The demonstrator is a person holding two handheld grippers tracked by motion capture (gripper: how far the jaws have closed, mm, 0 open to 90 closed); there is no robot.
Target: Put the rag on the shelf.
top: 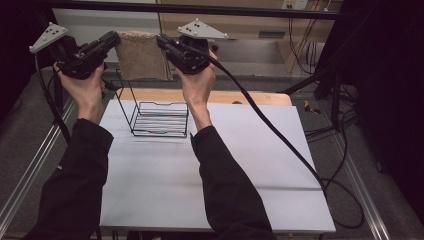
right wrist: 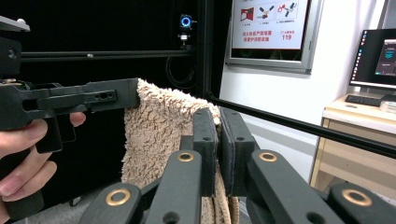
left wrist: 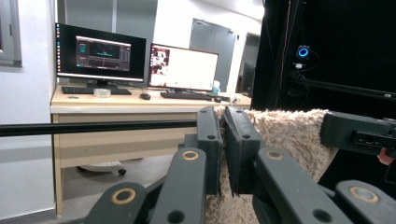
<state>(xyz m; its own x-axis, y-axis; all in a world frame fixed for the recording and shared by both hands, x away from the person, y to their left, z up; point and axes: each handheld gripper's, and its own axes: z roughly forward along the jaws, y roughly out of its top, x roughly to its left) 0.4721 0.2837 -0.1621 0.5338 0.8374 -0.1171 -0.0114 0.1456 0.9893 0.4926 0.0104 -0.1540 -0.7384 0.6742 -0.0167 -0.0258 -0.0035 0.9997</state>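
A tan fluffy towel hangs in the air, stretched between my two grippers above the far side of the table. My left gripper is shut on its upper left corner, and my right gripper is shut on its upper right corner. In the left gripper view the towel is pinched between the jaws of my left gripper, with the other gripper at its far end. The right gripper view shows the towel clamped in my right gripper and drooping below. A black wire rack stands on the table under the towel.
The white table top has a wooden strip along its far edge. A black frame bar crosses above and behind the towel. The right gripper's cable trails across the table to the right. A desk with monitors stands beyond.
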